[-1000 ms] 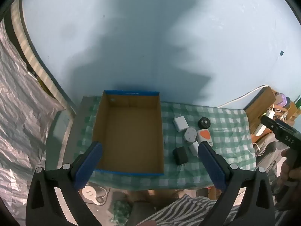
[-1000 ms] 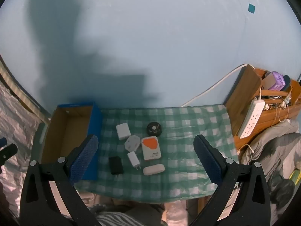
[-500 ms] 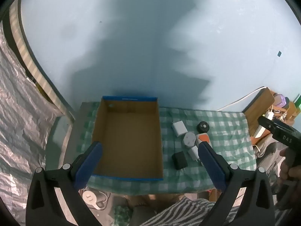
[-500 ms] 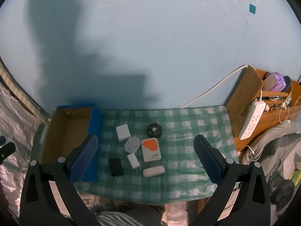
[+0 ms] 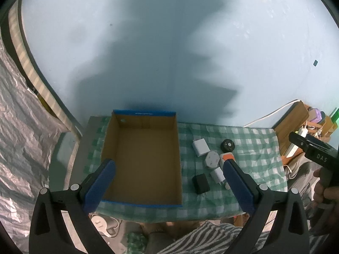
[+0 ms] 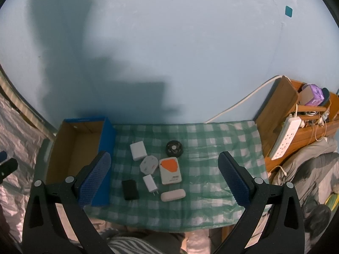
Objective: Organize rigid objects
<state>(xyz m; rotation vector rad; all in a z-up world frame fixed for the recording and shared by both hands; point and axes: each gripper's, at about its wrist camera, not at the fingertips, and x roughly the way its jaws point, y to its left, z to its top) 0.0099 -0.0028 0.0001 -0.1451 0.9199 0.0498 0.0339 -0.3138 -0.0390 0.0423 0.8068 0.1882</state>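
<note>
An empty cardboard box (image 5: pixel 142 160) with blue rims stands at the left of a green checked cloth (image 6: pixel 201 139); it also shows in the right wrist view (image 6: pixel 72 150). Right of it lie small rigid items: a white square charger (image 6: pixel 138 150), a black round puck (image 6: pixel 174 148), a white round plug (image 6: pixel 149 164), an orange-and-white device (image 6: pixel 170 170), a small white plug (image 6: pixel 150 182), a black adapter (image 6: pixel 130 189) and a white oval case (image 6: pixel 173 195). My left gripper (image 5: pixel 168 185) is open above the box's near edge. My right gripper (image 6: pixel 163 178) is open above the items, touching nothing.
A pale blue wall rises behind the table. A wooden shelf (image 6: pixel 284 105) with a white power strip (image 6: pixel 285 137) and cables stands at the right. Crinkled silver foil (image 5: pixel 19 158) covers the left side. A striped garment (image 5: pixel 211 239) lies below the table's front edge.
Both grippers have drifted back and upward a little; the table and items look slightly smaller and farther. Nothing was grasped or moved.
</note>
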